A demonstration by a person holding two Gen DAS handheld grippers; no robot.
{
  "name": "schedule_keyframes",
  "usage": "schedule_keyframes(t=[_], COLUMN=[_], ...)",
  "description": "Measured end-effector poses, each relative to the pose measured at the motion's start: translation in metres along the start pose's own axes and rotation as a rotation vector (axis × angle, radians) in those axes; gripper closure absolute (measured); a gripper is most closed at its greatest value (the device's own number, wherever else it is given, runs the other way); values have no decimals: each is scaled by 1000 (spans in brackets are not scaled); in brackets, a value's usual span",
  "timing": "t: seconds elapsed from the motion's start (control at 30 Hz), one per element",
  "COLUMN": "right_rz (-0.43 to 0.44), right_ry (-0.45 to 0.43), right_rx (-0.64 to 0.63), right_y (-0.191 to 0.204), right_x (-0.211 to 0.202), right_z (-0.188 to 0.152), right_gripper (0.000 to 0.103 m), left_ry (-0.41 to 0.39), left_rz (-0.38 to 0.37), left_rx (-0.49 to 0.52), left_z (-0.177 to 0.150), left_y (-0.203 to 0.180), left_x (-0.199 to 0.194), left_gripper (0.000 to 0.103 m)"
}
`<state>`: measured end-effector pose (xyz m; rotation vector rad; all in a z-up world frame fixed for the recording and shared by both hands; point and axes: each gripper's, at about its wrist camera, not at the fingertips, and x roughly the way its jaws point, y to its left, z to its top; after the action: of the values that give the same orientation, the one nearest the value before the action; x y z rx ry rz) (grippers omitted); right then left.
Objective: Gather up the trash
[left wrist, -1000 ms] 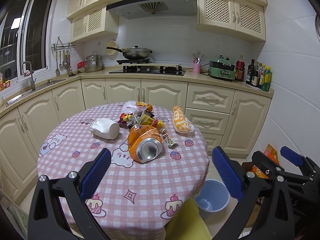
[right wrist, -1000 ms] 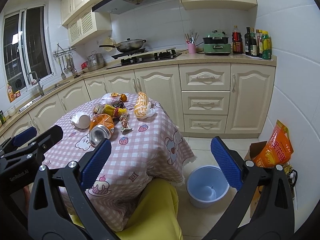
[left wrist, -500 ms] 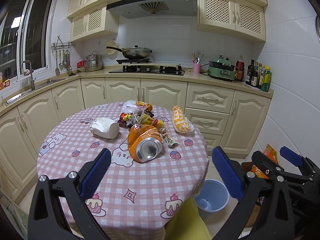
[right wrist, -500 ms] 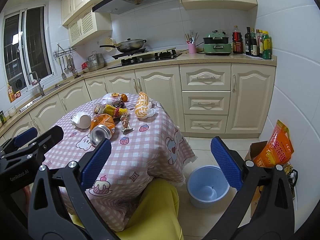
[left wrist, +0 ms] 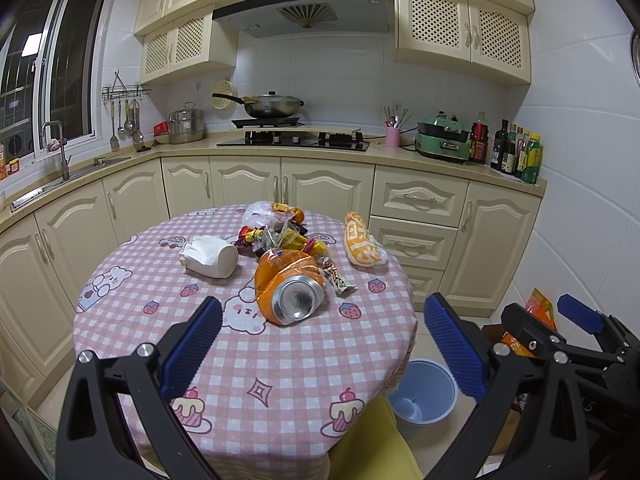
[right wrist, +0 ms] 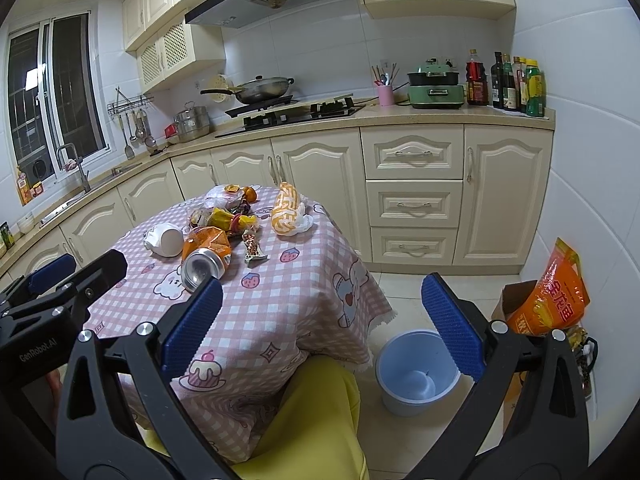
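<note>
1. Your left gripper (left wrist: pixel 320 344) hangs over the near edge of the round table (left wrist: pixel 132 320). Its jaws are spread wide with nothing between them.
2. Going left to right across the checked cloth: a crumpled white paper cup (left wrist: pixel 210 256) lies on its side, its mouth turned to the right.
3. Next comes a heap of candy wrappers and a clear plastic bag (left wrist: pixel 276 228) toward the far side of the table.
4. In front of that heap sits the crushed orange can (left wrist: pixel 290 286), touching the wrappers behind it. Its silver end faces you, so its long axis runs away from you and slightly left.
5. A thin snack wrapper (left wrist: pixel 334 274) lies just beside the can on its right, and an orange-and-white bag (left wrist: pixel 362 244) rests near the right rim.
6. The can lies straight ahead of your left gripper, almost centred between its pads, so that hand looks the nearer one. Reach forward and close across the can's crushed sides, not its ends.
7. Your right gripper (right wrist: pixel 320 324) is also wide and empty, off the table's right side, above the blue bin (right wrist: pixel 416 372) on the floor.
</note>
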<state>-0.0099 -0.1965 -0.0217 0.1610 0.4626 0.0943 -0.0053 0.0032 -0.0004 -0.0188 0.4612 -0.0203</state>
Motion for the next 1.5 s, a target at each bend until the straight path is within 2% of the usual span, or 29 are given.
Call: schedule_keyframes(t=[0.4,0.7,1.07,1.3,1.5], right_rz=[0,18,128,216,282], right_ry=[4,34,97,150,211], right_rx=[3,11,-16,-41,-56], right_y=[0,6,33,64,91], right_x=[1,5,38,75,116], right_z=[0,-3,3,12,19], right_gripper=[5,5,5,5,5], left_ry=[3,34,86,114,150], left_rz=[-5,4,107,201,247], left_rx=[1,-13,-109,-178,-228], left_z=[0,-2,-5,-6,-5], left_y=[-1,4,43,81,115], left_x=[1,5,19,35,54], left_gripper=[4,4,4,4,4])
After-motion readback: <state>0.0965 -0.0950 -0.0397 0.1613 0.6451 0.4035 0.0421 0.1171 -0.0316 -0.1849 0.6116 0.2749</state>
